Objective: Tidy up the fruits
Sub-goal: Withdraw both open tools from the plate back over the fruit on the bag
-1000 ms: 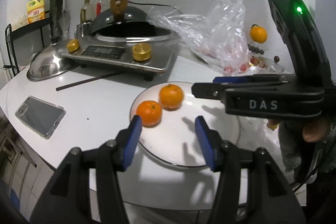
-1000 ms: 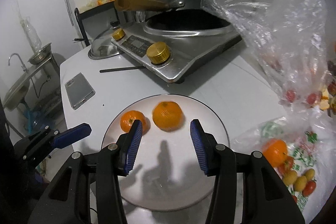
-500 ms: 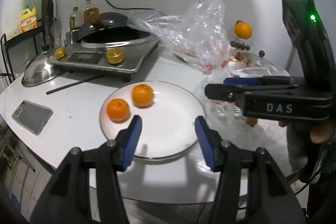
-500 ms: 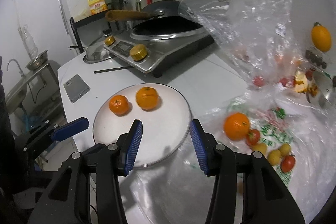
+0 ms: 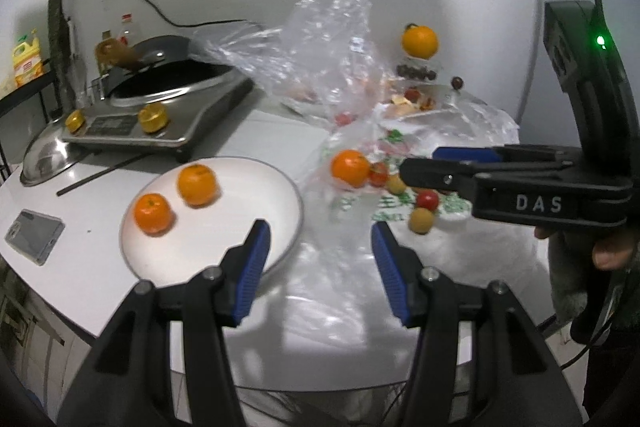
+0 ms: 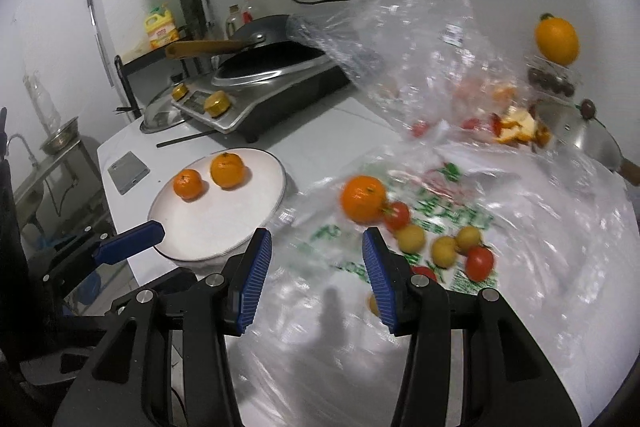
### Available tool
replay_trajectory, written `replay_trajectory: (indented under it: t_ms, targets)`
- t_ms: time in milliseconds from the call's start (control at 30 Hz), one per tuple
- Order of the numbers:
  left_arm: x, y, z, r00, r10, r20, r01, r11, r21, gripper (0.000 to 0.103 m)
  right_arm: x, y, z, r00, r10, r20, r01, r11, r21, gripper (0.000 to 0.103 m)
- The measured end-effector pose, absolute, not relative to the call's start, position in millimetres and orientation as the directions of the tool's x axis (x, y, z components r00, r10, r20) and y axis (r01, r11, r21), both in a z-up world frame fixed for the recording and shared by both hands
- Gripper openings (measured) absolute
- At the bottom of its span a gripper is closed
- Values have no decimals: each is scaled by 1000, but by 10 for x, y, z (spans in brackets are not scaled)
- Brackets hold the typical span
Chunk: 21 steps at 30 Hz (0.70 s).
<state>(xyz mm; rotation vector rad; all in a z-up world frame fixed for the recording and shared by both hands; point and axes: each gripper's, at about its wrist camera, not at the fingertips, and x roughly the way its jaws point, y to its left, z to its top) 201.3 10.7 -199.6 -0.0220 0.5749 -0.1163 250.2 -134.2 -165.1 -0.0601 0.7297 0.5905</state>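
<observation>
The worktop carries a white plate near its left edge, holding two oranges, and a crumpled plastic bag spread toward the right edge. A third orange lies on the bag just beside the plate, apparently touching a red tomato; motion blur prevents certainty. The right tool hangs above the bag, jaws apart and empty; the left tool is likewise spread and empty. Centre the right jaws across the orange's widest part, avoid pinching the film, then close gently.
</observation>
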Motion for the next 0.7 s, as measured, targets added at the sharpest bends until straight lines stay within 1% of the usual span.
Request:
replay_trajectory:
  t_ms: [700]
  targets:
    - [2316, -629, -2146, 786, -139, -603, 172, 985, -3, 54, 2592, -2191, -1887, 617, 454, -643, -453, 873, 182, 50]
